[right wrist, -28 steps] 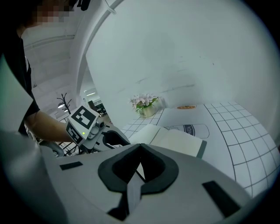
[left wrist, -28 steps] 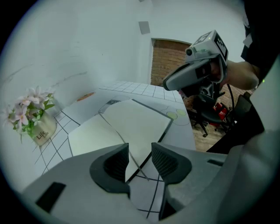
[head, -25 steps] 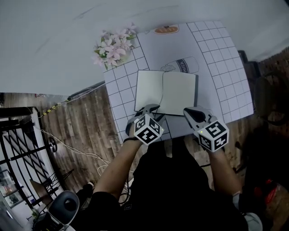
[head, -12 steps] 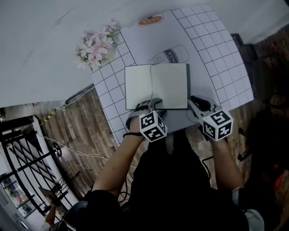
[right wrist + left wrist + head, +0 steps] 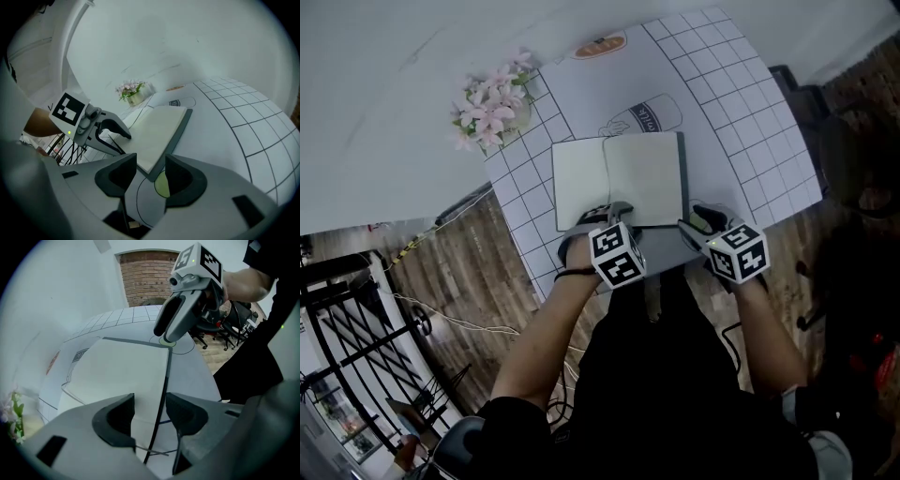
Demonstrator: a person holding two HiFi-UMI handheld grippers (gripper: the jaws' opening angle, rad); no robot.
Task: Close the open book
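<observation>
The book (image 5: pixel 619 180) lies open and flat near the middle of the gridded mat (image 5: pixel 741 103). Its pages are blank and its spine runs away from me. A dark cover shows as a thin border along the right and near edges. Pink flowers (image 5: pixel 490 111) stand at the mat's far left corner, well apart from the book.

My left gripper (image 5: pixel 609 212) points steeply down at the book's near edge, over the left page and close to the spine. In the left gripper view its jaws are opening. The gap is wide, and the near edge of page and cover runs between the pads, but neither pad presses on it.

My right gripper (image 5: pixel 694 221) sits at the book's near right corner, tilted down toward it. In the right gripper view its jaws are opening too. The corner of the cover lies in the gap, with a yellow-green dot (image 5: pixel 161 185) on the mat just beside it, and the pads stand clear of the cover on both sides.

Neither claw holds anything — each only straddles its bit of the book. I cannot tell whether either gripper's tips touch the mat.
</observation>
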